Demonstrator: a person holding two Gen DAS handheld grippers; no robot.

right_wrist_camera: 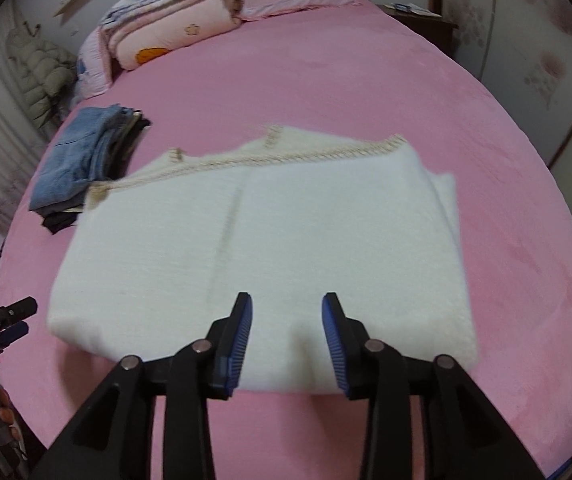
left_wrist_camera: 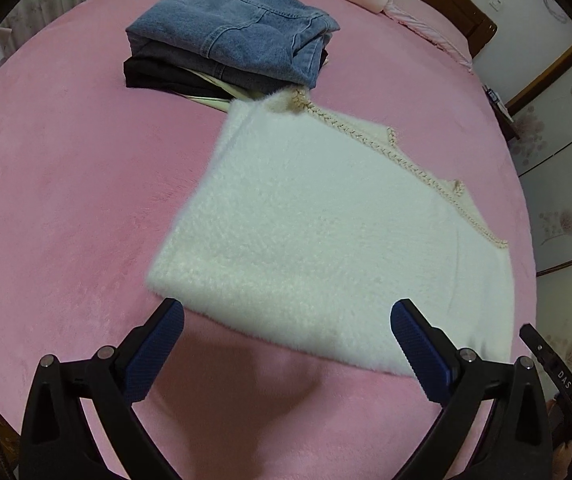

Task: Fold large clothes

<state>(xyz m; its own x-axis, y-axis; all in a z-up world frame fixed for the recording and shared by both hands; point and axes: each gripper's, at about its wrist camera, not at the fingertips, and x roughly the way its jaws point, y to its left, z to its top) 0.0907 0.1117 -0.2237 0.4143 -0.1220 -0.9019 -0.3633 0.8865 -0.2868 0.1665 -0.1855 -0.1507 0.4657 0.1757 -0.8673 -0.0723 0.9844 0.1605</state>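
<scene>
Left wrist view: your left hand-held gripper hangs above the near edge of the white fleece garment with its jaws spread wide and nothing between the pads. The near-left corner of the garment sits just beyond the left fingertip. In the right wrist view, your right hand-held gripper stands partly open over the near hem; its pads do not press on the fabric and hold nothing.

The white fleece garment lies folded into a thick rectangle on the pink bed, with the crochet-trimmed edge on the far side. On the right side of the bundle, an under layer sticks out past the top layer, so the fold is judged not fully square.

Hazards from this position:
- A regrasp that catches only the top layer is likely to peel the fold open. Cause: thick, springy pile with several layers at the hem.
- Dragging the bundle over the plush bed cover may shear the layers apart. Cause: friction between fleece and cover.

Farther on, the far-left corner of the garment lies against or just beside the stack of folded jeans; which, you cannot tell. Pushing the bundle forward could topple or skew that stack. Beyond it, folded quilts lie at the headboard, well apart.
</scene>
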